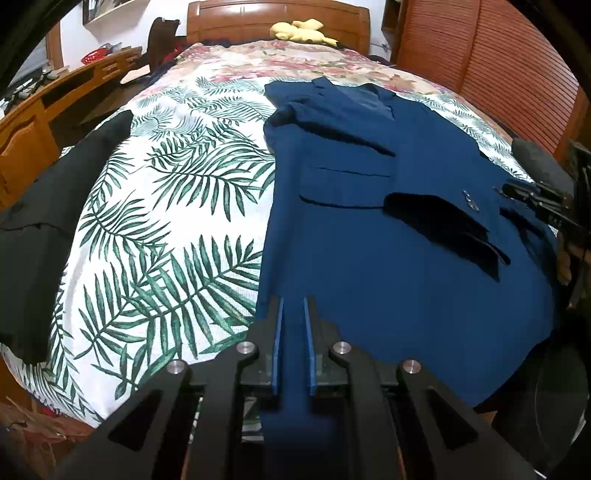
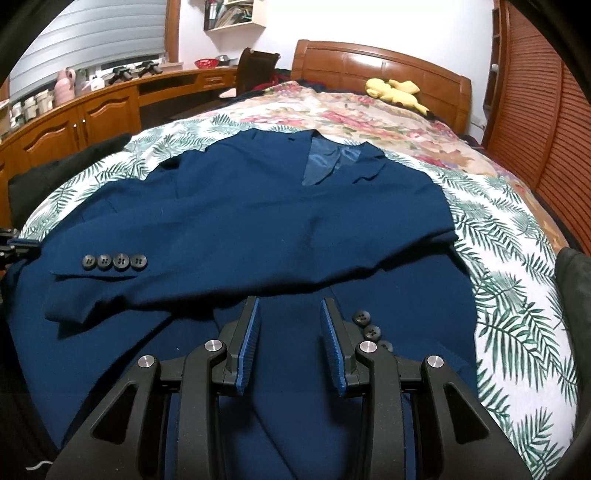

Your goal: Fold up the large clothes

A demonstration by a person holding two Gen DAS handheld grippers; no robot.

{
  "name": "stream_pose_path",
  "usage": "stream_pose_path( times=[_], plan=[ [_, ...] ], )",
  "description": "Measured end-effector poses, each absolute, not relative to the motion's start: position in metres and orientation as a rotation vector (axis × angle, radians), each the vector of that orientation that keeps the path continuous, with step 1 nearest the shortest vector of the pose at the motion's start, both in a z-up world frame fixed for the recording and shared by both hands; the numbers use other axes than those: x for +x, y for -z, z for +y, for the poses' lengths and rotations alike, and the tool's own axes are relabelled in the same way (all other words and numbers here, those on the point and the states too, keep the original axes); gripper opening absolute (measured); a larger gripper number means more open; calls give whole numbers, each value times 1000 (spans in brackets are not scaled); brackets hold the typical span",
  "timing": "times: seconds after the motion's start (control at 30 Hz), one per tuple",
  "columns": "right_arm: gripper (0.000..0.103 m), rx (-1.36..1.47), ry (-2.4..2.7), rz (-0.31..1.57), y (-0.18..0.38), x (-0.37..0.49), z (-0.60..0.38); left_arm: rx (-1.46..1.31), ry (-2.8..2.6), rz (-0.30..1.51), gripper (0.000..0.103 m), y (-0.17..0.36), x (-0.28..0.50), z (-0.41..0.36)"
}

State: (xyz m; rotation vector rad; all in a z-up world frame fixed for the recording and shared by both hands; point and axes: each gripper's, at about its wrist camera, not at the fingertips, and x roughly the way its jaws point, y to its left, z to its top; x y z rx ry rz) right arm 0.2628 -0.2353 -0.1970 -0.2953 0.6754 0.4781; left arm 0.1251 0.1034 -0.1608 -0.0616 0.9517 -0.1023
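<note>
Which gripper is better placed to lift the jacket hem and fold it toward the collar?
Probably the left gripper: it seems already closed on the blue jacket at its near edge. The right gripper hangs open over the cloth, gripping nothing.

Bedroom, white walls, warm wood furniture.
Bed with wooden headboard (image 2: pixel 380 68) and leaf-print cover (image 1: pixel 166 206); long wooden desk (image 2: pixel 92 107) under window blind (image 2: pixel 92 37); slatted wardrobe doors (image 2: pixel 543 122); wall shelf (image 2: pixel 236 14).

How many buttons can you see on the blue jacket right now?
7: four in a row on the folded sleeve's cuff, three in a line beside the right gripper's right finger, the lowest partly hidden. More may be covered by fabric.
</note>
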Motion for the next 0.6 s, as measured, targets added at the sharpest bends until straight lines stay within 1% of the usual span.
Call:
stream_pose_path(
  times=[0.2,0.47,0.53,0.6],
  plan=[
    [33,-293,-470,653,182,245,-255,-79,146,958,10,160,124,112],
    [33,-305,-454,664,184,210,-282,-61,129,966,11,157,129,113],
    [33,-308,-436,668,185,204,-291,-56,130,956,15,153,124,113],
    [33,-310,-421,673,185,200,-298,-48,119,944,23,149,119,114]
  ],
)
